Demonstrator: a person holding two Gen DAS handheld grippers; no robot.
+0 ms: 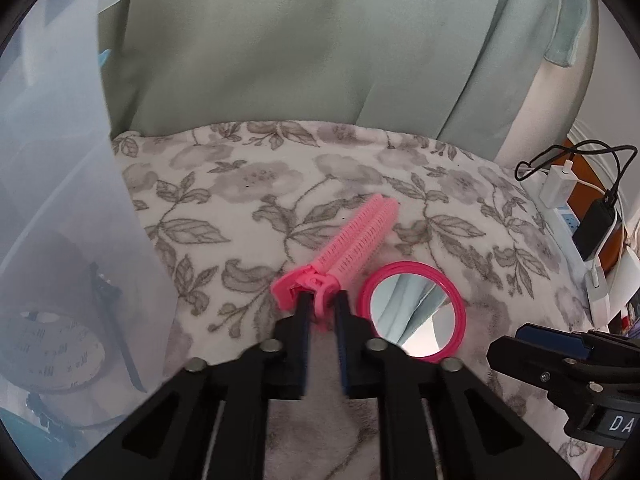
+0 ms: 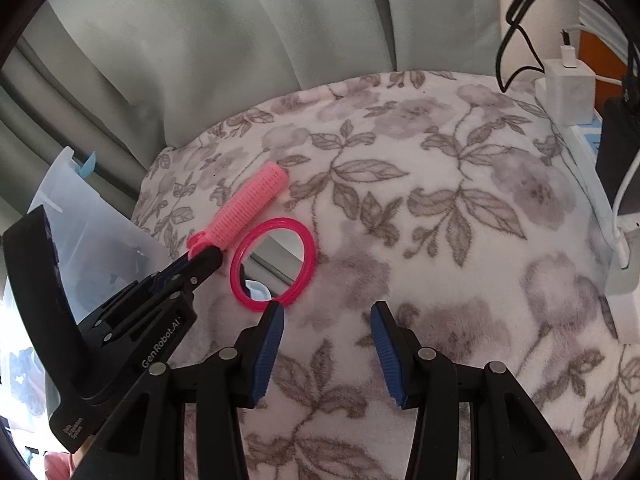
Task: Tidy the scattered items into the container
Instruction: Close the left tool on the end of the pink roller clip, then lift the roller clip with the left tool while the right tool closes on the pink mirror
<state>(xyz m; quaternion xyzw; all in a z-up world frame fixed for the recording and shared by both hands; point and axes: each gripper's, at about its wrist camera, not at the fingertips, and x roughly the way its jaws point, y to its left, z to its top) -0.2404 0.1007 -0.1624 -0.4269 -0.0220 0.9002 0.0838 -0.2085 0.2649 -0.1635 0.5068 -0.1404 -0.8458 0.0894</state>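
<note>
**Left tongs clamped on hair clip**

My left tongs (image 1: 320,304) are pinched tight on the hinge end of the pink hair clip (image 1: 352,236), which lies on the floral blanket (image 1: 224,200). My right tongs (image 2: 327,312) stand apart w/ nothing between them, the left tip just touching the rim of the pink round mirror (image 2: 274,258). Mirror sits just beside the clip. Clear plastic bin (image 1: 60,200) is at the blanket's left edge, w/ a tape roll (image 1: 48,356) inside. Chargers (image 2: 568,88) far right.
</note>
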